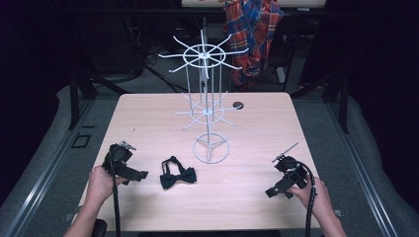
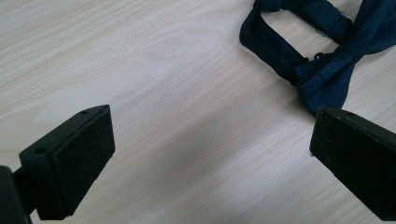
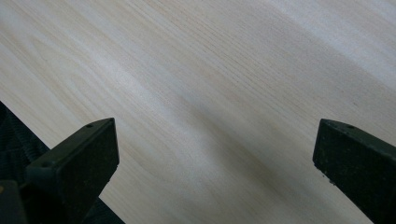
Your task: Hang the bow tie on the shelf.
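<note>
The bow tie [image 1: 178, 177] is lying flat on the surface [image 1: 247, 143], just in front of the wire rack [image 1: 210, 118]. Left tongs [image 1: 129, 173] are standing wide open beside the tie, gripping nothing. Right tongs [image 1: 277, 190], well apart from it, are gaping open too.

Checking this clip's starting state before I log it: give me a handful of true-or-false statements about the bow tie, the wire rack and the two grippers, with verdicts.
1. The bow tie lies flat on the table. True.
2. The left gripper is clamped on the bow tie. False: its jaws stand open over bare wood, and the tie lies beyond them, untouched.
3. The wire rack stands upright behind the bow tie. True.
4. A bow tie hangs from one of the rack's hooks. False: the hooks are all bare.
5. The right gripper is open, with nothing between its jaws. True.
</note>
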The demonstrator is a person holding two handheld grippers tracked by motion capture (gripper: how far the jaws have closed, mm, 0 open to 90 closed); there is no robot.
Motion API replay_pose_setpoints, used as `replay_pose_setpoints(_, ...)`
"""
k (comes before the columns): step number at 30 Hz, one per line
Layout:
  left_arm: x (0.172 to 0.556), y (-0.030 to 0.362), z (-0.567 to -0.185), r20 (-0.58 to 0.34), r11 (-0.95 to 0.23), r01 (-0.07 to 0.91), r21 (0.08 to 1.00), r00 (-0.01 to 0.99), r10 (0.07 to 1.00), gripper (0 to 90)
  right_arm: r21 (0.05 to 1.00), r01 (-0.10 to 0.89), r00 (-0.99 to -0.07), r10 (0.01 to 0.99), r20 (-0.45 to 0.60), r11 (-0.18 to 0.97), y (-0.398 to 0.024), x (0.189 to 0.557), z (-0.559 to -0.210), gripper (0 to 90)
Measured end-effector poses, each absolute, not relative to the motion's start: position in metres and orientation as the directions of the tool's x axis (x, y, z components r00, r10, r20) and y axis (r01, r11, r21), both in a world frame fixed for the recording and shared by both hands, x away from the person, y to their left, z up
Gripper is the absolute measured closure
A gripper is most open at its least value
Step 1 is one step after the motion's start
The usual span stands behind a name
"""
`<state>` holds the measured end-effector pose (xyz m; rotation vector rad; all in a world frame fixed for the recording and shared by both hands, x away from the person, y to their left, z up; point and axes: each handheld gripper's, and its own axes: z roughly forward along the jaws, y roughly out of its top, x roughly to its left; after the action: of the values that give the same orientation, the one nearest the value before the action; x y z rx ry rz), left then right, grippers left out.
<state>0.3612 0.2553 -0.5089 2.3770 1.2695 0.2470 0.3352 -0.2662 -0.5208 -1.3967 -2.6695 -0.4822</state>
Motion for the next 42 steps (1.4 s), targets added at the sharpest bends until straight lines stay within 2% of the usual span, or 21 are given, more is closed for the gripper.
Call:
replay_pose_setpoints(5,0.361,0.255,-0.508,-0.044,-0.477,0.745,0.466,0.558,0.829,0.2,0.212,0.817,-0.573,0.791,0.213,0.536,-0.266,0.334,-0.519,0.2)
replay_pose_setpoints(6,0.361,0.255,-0.508,-0.045,-0.476,0.744,0.469,0.558,0.828,0.2,0.229,0.83,-0.553,0.802,0.226,0.508,-0.264,0.332,-0.521,0.1)
replay_pose_setpoints(9,0.361,0.255,-0.507,-0.038,-0.475,0.74,0.477,0.557,0.83,0.2,0.212,0.816,-0.575,0.79,0.211,0.537,-0.266,0.333,-0.519,0.2)
replay_pose_setpoints(11,0.361,0.255,-0.506,-0.035,-0.478,0.738,0.477,0.559,0.829,0.2,0.228,0.828,-0.556,0.801,0.222,0.512,-0.264,0.333,-0.52,0.2)
replay_pose_setpoints(14,0.362,0.255,-0.504,-0.039,-0.467,0.735,0.492,0.554,0.832,0.2,0.212,0.806,-0.59,0.782,0.201,0.553,-0.266,0.335,-0.519,0.1)
replay_pose_setpoints(20,0.365,0.253,-0.504,-0.067,-0.457,0.733,0.503,0.56,0.825,0.2,0.24,0.809,-0.582,0.789,0.198,0.537,-0.264,0.334,-0.518,0.6)
replay_pose_setpoints(26,0.371,0.243,-0.499,-0.051,-0.469,0.715,0.518,0.573,0.818,0.2,0.243,0.812,-0.576,0.794,0.192,0.53,-0.265,0.334,-0.519,1.1)
replay_pose_setpoints(29,0.375,0.237,-0.499,-0.065,-0.466,0.711,0.526,0.58,0.812,0.2,0.222,0.819,-0.567,0.806,0.168,0.529,-0.263,0.334,-0.516,8.7)
replay_pose_setpoints(32,0.377,0.23,-0.499,-0.072,-0.474,0.704,0.528,0.594,0.801,0.2,0.22,0.825,-0.557,0.814,0.166,0.52,-0.263,0.334,-0.516,9.8)
replay_pose_setpoints(35,0.377,0.224,-0.5,-0.055,-0.494,0.694,0.524,0.606,0.793,0.2,0.213,0.828,-0.548,0.829,0.112,0.519,-0.261,0.334,-0.514,11.7)
replay_pose_setpoints(36,0.378,0.223,-0.5,-0.058,-0.497,0.695,0.52,0.609,0.791,0.2,0.253,0.809,-0.562,0.824,0.072,0.53,-0.26,0.335,-0.515,12.9)
replay_pose_setpoints(40,0.379,0.22,-0.502,-0.048,-0.498,0.693,0.522,0.607,0.794,0.2,0.239,0.81,-0.544,0.838,-0.037,0.536,-0.254,0.337,-0.514,14.3)
replay_pose_setpoints(42,0.38,0.219,-0.502,-0.048,-0.498,0.693,0.522,0.607,0.794,0.2,0.234,0.801,-0.555,0.83,-0.054,0.551,-0.25,0.335,-0.513,14.5)
